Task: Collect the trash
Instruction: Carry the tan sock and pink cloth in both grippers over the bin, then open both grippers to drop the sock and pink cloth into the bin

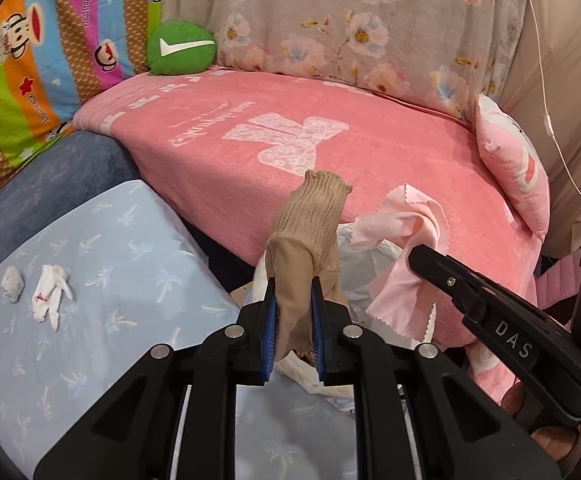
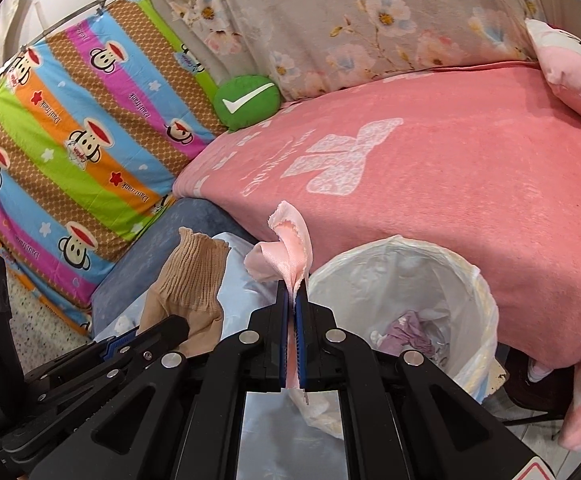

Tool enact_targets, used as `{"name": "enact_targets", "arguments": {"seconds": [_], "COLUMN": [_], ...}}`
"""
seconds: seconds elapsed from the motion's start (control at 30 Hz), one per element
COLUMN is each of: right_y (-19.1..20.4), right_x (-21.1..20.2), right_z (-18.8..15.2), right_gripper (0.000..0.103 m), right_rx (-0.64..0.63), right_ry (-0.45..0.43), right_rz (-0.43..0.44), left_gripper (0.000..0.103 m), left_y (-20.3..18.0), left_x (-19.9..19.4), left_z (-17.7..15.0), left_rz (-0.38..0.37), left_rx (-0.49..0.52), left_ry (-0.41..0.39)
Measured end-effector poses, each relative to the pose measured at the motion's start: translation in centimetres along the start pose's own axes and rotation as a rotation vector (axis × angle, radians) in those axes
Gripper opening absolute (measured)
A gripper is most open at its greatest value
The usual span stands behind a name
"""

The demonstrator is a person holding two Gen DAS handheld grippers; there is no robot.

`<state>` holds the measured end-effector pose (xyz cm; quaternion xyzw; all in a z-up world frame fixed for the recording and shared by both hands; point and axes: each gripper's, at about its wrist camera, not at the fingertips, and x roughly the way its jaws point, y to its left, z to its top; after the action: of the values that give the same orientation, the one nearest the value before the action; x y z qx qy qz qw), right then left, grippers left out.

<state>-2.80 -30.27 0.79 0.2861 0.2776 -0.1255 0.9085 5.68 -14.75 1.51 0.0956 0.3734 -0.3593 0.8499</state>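
My right gripper (image 2: 293,300) pinches the pink cloth (image 2: 290,236), with the lined bin (image 2: 486,276) just right and below; my left gripper (image 1: 293,280) clamps the tan sock (image 1: 310,220), farther from it.

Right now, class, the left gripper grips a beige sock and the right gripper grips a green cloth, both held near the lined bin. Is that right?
Not quite. The cloth in the right gripper is pink, not green, as the right wrist view shows. The rest stands: the left gripper grips the beige sock, and both are held near the lined bin.
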Motion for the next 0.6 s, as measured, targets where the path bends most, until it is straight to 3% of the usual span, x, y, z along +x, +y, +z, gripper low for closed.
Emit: {"name": "enact_targets", "arguments": {"seconds": [0.33,0.47,0.6], "right_y": [-3.4,-4.3,-5.1], "right_x": [-0.1,0.0,0.1], "right_z": [0.0,0.0,0.0], "right_gripper": [0.006,0.011,0.013], "right_rx": [0.038,0.052,0.062], "right_ry": [0.003,-0.004,-0.009], "right_rz": [-0.038,-0.053,-0.068], "left_gripper": [0.016,0.019,0.035], "left_y": [-2.2,-2.6,-2.7], "left_x": [2.0,2.8,3.0], "left_z": [0.3,0.4,0.5], "left_rz": [-0.033,-0.046,-0.022], "left_rx": [0.018,0.012,-0.002], "left_ry": [0.045,0.068,0.061]}}
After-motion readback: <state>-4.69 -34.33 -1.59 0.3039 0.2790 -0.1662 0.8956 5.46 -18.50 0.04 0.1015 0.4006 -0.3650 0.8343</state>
